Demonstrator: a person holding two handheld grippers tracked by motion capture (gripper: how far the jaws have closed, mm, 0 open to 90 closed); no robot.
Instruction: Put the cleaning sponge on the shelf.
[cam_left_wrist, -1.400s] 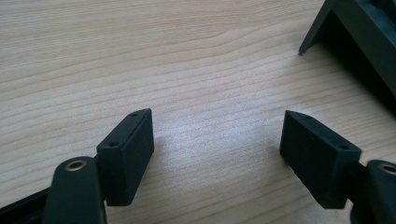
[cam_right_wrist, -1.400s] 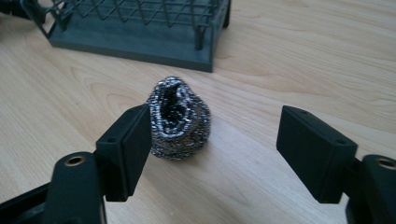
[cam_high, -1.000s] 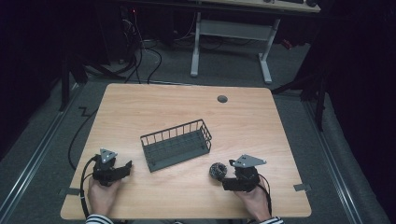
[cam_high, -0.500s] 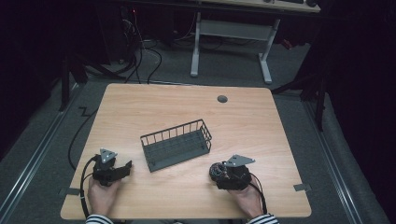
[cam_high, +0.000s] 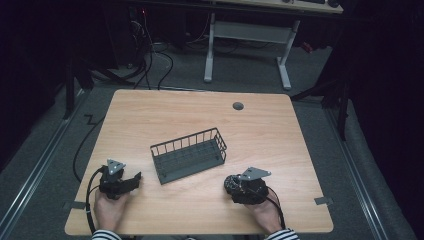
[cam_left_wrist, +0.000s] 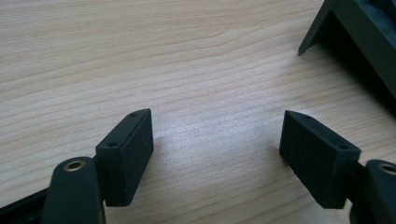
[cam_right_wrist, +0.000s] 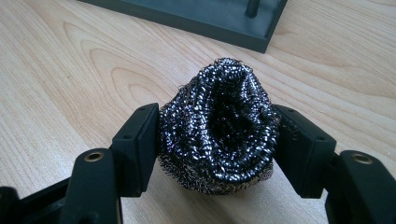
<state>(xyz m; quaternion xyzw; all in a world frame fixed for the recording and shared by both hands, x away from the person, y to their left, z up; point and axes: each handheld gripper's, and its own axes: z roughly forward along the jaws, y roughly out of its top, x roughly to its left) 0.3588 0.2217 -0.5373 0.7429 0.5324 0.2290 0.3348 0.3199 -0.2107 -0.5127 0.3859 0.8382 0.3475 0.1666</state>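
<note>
A steel wool scourer (cam_right_wrist: 219, 135) lies on the wooden table (cam_high: 200, 115), to the right of a dark wire basket (cam_high: 189, 155). My right gripper (cam_right_wrist: 217, 144) has just been closing its jaws, and both pads now press on the scourer's sides, squeezing it narrow. In the high view the right gripper (cam_high: 235, 187) sits at the front right with the scourer (cam_high: 230, 182) at its tip. My left gripper (cam_high: 132, 180) rests at the front left, open over bare wood. In its own view the left gripper (cam_left_wrist: 217, 154) has nothing between its fingers.
The basket's corner (cam_left_wrist: 364, 42) lies just ahead and right of the left jaws, and its base edge (cam_right_wrist: 196, 14) lies beyond the scourer. A round grommet (cam_high: 238, 106) sits near the table's far edge. A desk frame (cam_high: 250, 35) stands on the floor behind.
The right gripper has slid left onto the scourer and its jaws have come in around it. The left gripper and the basket have stayed put.
</note>
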